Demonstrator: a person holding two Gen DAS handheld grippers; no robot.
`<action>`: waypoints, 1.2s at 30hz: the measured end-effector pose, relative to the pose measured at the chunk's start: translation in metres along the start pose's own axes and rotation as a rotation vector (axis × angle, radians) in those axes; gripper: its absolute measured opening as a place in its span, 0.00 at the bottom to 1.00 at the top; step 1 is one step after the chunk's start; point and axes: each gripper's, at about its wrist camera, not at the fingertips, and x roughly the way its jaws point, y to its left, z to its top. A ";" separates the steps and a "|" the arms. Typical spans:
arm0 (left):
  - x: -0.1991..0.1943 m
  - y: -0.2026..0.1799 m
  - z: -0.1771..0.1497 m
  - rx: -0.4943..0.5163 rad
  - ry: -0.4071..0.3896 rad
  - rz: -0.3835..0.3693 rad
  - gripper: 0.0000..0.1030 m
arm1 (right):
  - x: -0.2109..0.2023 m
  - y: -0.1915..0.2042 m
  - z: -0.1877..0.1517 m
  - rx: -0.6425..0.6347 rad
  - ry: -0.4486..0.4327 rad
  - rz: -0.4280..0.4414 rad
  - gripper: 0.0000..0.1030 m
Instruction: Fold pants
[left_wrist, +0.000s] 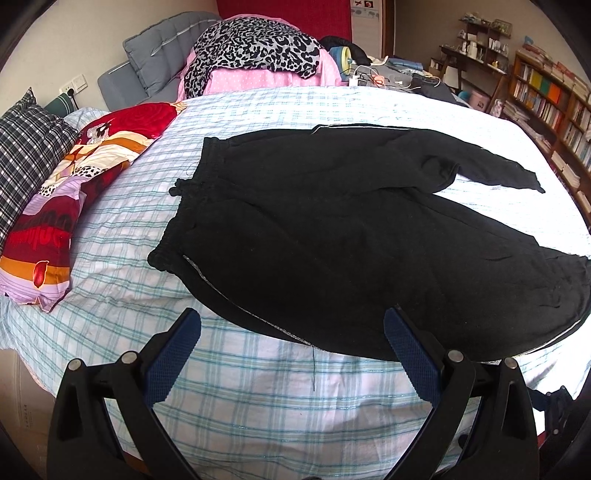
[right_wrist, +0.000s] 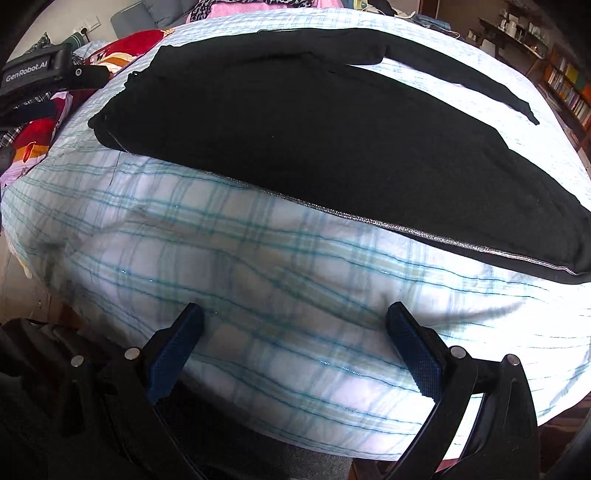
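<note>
Black pants (left_wrist: 314, 236) lie spread flat on the plaid bed sheet (left_wrist: 258, 387), waistband to the left and both legs running right, with a silver stripe along the near side seam. My left gripper (left_wrist: 291, 325) hovers open over the sheet, its right fingertip at the near edge of the pants. In the right wrist view the same pants (right_wrist: 314, 136) fill the upper half, and my right gripper (right_wrist: 295, 321) stands open above bare sheet (right_wrist: 258, 295), short of the near seam. Nothing is between either pair of fingers.
A red patterned pillow (left_wrist: 55, 206) and a dark checked pillow (left_wrist: 22, 147) lie at the bed's left. A leopard-print cloth over pink bedding (left_wrist: 258, 48) sits at the far side. Bookshelves (left_wrist: 546, 99) stand on the right. The left gripper's body (right_wrist: 40, 70) shows at upper left.
</note>
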 end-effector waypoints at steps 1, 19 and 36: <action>0.003 0.000 0.000 0.004 0.002 0.005 0.95 | -0.004 -0.002 0.000 -0.001 -0.009 0.003 0.97; 0.098 0.023 0.018 0.000 0.065 0.102 0.95 | 0.000 -0.136 0.027 0.249 -0.101 -0.253 0.97; 0.142 0.060 0.052 -0.056 0.126 0.125 0.95 | -0.022 -0.189 0.109 0.219 -0.190 -0.241 0.97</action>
